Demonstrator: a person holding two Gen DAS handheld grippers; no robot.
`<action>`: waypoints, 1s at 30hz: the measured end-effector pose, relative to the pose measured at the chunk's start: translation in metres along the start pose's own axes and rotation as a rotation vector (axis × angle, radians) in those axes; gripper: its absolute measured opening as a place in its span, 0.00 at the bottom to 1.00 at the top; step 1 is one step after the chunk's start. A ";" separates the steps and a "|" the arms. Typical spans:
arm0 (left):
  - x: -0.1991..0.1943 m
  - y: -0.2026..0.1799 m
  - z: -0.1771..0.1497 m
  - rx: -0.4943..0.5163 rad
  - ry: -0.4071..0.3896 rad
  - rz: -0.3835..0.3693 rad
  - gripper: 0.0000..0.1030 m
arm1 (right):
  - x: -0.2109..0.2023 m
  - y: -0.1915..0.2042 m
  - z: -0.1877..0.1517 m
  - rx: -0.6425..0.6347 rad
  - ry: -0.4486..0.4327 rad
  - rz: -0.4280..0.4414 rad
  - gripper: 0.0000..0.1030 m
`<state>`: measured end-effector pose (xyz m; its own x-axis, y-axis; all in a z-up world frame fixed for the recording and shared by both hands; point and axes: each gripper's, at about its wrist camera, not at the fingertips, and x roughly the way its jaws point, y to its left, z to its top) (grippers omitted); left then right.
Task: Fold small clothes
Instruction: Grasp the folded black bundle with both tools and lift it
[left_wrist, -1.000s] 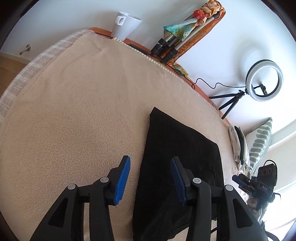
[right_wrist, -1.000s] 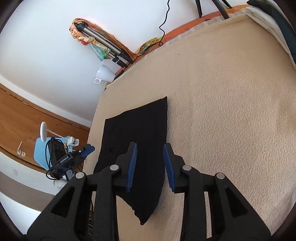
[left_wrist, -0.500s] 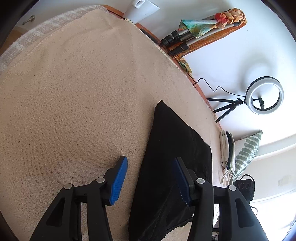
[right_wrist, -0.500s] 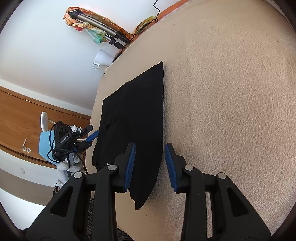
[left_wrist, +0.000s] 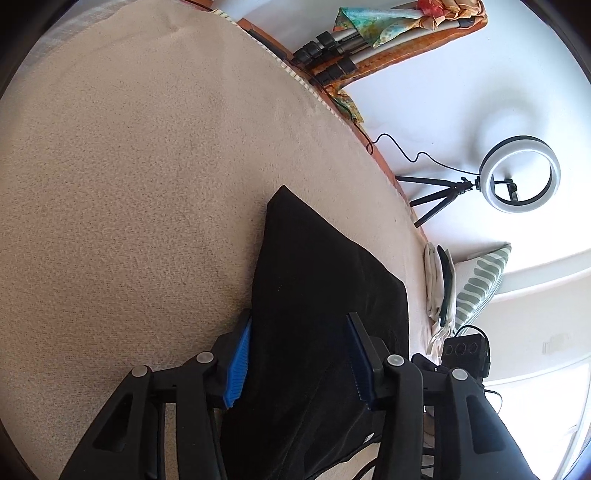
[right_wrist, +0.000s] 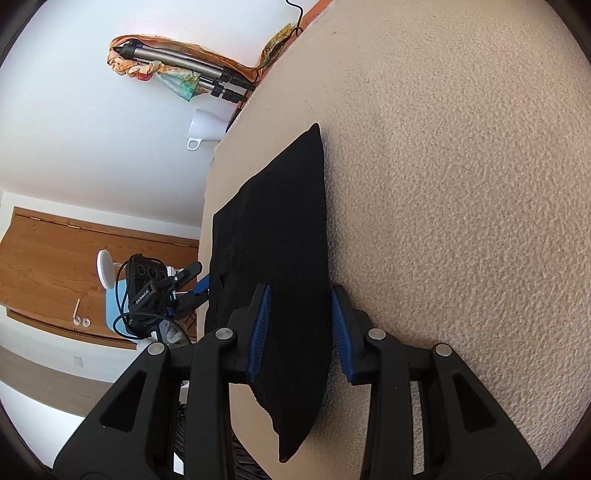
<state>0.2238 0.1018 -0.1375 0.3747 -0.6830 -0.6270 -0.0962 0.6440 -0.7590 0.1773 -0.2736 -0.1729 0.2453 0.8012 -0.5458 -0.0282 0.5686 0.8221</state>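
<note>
**Two hand-held grippers set astride a black garment, ready for the next fold**

Nearest the lens, the left hand-held gripper is seen with its jaws parted and nothing pinched, one blue pad at the garment's long edge, the other over the dark cloth. The black garment is laid flat on a beige blanket, apparently smoothed out so that an edge can be taken cleanly. In the right wrist view, the right hand-held gripper is likewise held unclosed, its pads straddling the opposite long edge of the garment, whose near corner hangs just past the blanket's edge. A grasp on both sides is judged to be in preparation; no cloth is yet clamped. Beyond the garment, folded light cloths and a striped pillow are stacked at the blanket's side. Farthest off, a ring light, a white mug and a folded tripod are ranged along the white wall.
</note>
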 end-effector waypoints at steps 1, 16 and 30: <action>0.001 0.000 0.001 -0.006 0.001 -0.011 0.46 | 0.001 0.000 0.001 0.002 -0.001 0.004 0.34; 0.012 -0.009 -0.002 0.039 -0.030 0.071 0.14 | 0.018 0.014 0.002 -0.031 -0.007 -0.030 0.16; 0.005 -0.070 -0.023 0.302 -0.149 0.199 0.06 | 0.015 0.084 -0.001 -0.296 -0.081 -0.228 0.10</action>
<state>0.2110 0.0451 -0.0912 0.5084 -0.4913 -0.7072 0.0870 0.8464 -0.5255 0.1781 -0.2134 -0.1124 0.3533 0.6376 -0.6846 -0.2397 0.7690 0.5926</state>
